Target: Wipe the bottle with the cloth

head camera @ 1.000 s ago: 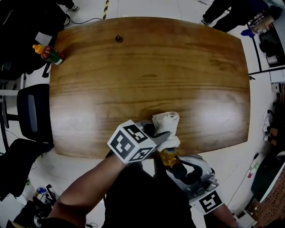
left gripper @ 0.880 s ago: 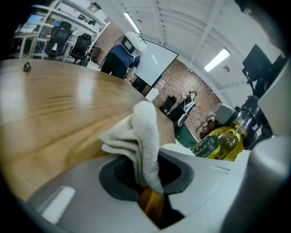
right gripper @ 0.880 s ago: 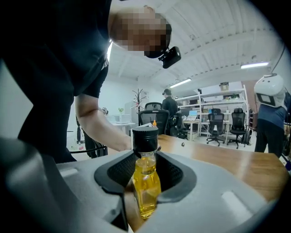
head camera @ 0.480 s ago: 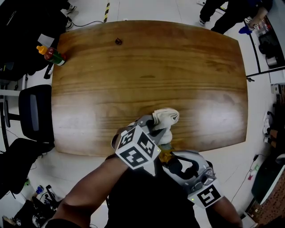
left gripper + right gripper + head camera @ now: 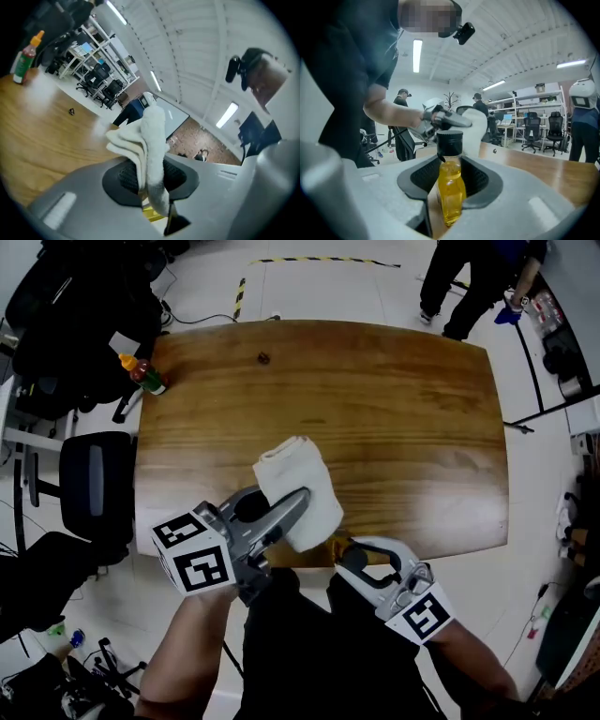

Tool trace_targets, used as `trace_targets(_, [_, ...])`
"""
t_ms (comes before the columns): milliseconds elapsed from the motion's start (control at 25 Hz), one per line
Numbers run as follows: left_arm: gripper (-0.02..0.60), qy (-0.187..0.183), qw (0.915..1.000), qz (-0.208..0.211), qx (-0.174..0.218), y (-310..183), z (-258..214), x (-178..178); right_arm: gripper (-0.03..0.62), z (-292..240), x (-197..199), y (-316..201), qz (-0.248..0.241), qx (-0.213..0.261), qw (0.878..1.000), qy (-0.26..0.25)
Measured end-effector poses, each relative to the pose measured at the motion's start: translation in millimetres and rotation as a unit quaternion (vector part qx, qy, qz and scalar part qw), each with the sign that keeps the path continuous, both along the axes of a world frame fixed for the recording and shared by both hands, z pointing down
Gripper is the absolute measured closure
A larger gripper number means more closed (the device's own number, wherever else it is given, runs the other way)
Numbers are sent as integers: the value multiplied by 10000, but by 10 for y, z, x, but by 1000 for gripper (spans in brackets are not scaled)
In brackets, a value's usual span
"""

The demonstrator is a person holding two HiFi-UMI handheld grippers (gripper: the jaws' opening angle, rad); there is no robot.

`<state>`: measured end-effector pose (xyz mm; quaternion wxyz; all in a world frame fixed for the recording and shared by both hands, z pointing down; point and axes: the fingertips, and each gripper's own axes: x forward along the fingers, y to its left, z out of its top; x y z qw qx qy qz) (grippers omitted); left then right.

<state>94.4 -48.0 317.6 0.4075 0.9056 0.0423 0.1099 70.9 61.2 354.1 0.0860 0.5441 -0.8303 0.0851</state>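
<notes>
Cloth point(image 5: 295, 486) lifted off bottle point(image 5: 451, 187), clamped in left gripper point(image 5: 289, 512); bottle just beside, gripped by right gripper point(image 5: 349, 557).

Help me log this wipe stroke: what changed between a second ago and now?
The left gripper, still shut on the cloth, lifted it off the bottle, up and out over the table. Nothing was taken hold of or let go. The right gripper stayed at the table's near edge, still clamping the bottle; the sauce bottle at the far left corner did not move.
</notes>
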Motion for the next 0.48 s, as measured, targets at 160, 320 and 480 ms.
trace_targets(160, [480,554,9946,-269,-829,129,-659,-158,468,133,24,33,-374,-366,9977,437])
trace_targets(320, [480,609,9889,-219,-1339,392,-780,-169,468,117,-5,-15,-493,-317,9969,521])
trace_targets(480, [480,112,9797,16,-2000,794,-487,-41,468,98,1,-30,-494,-320,9973,448])
